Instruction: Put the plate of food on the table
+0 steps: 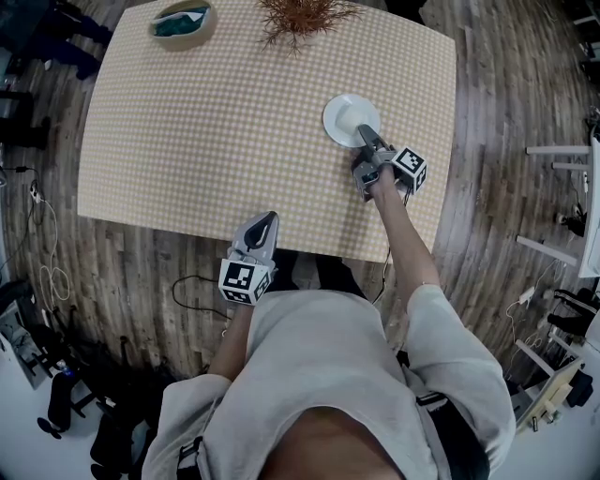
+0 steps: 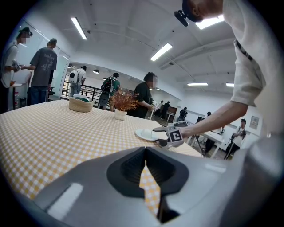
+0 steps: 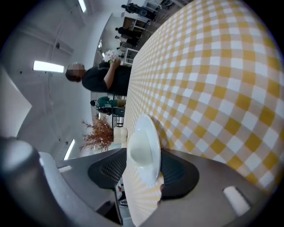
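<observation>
This is a large open workroom, part office and part lab. Long white ceiling strip lights point(image 2: 160, 51) run overhead, and standing people with backpacks point(image 2: 108, 86) fill the background. A table point(image 1: 234, 141) covered by a yellow-and-white checked cloth stands on grey-brown wood-plank flooring point(image 1: 506, 112). Loose white cables point(image 1: 47, 262) trail at nine o'clock, and black equipment point(image 1: 84, 403) sits at seven o'clock.

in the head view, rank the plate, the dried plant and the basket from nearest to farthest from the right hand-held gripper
1. plate: at the tips of the right hand-held gripper, on the right side of the table
2. dried plant: at the table's far edge, near the middle
3. basket: at the far left corner
</observation>
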Available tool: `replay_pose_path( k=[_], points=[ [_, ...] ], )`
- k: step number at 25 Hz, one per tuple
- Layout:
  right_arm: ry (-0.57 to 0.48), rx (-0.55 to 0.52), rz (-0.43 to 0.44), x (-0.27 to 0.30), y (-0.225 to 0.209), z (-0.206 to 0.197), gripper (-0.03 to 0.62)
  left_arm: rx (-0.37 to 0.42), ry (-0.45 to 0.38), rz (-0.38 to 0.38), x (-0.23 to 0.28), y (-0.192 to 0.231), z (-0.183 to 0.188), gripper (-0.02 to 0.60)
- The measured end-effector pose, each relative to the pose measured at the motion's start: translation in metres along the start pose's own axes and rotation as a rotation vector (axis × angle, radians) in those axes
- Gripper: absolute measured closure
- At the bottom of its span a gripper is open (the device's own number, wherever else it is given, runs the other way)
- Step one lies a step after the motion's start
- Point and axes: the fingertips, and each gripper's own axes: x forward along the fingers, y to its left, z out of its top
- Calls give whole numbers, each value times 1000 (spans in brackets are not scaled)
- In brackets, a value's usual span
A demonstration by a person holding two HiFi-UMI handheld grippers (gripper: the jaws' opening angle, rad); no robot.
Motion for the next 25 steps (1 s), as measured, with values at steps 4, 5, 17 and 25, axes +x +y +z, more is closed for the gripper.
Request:
replay_pose_path(
  k=[4, 5, 17, 25],
  points=[
    [97, -175, -13, -2, 3, -11, 362, 0, -1, -4, -2, -2, -1, 572],
    [120, -203, -8, -3, 4, -13, 362, 1, -1, -5, -2, -3, -2, 572],
    [437, -853, -184, -8, -2, -43, 332, -2, 1, -17, 0, -7, -3, 572],
    [484, -1214, -333, -9, -12, -48, 364, -8, -1, -17, -2, -8, -5, 572]
  ],
)
